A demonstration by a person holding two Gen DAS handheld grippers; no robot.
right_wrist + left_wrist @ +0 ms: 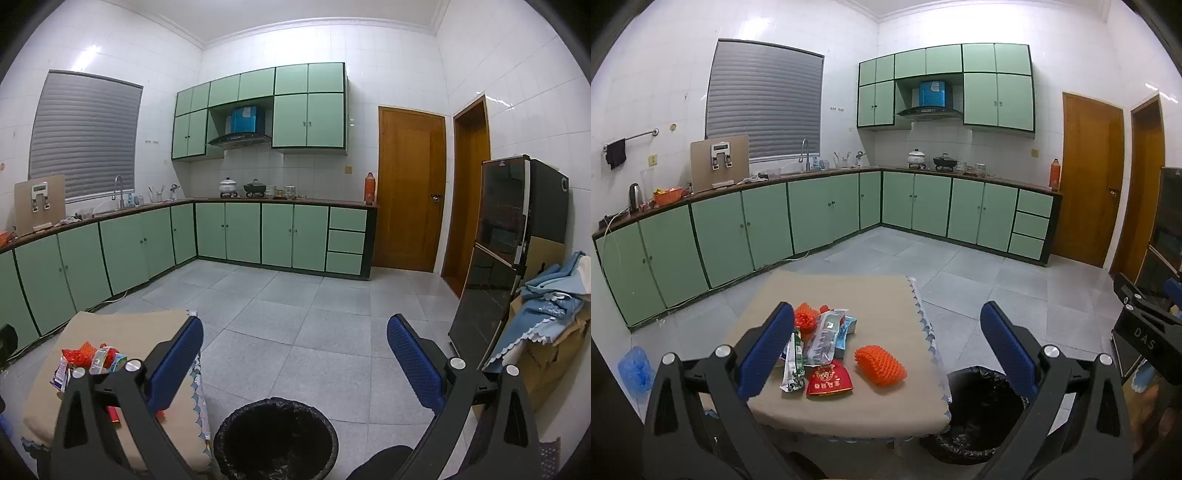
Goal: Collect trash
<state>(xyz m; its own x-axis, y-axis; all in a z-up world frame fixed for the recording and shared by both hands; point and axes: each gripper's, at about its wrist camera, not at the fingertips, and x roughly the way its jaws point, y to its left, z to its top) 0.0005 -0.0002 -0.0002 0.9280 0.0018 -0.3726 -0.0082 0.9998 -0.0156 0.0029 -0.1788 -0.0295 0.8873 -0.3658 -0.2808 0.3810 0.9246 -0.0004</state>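
A small table with a beige cloth (886,295) holds trash: an orange foam fruit net (880,366), a red snack packet (829,380), a green-and-white wrapper (793,365), a clear plastic packet (825,338), a second orange net (805,315) and a blue carton (849,325). A bin lined with a black bag (979,410) stands on the floor right of the table. My left gripper (886,354) is open and empty above the table. My right gripper (295,369) is open and empty above the bin (275,439), with the table (122,325) at its left.
Green cabinets (820,214) line the left and far walls. A black fridge (506,251) and a cardboard box with blue cloth (546,317) stand at the right. A blue plastic bag (634,369) lies on the floor left of the table. Grey tiled floor (295,314) lies beyond.
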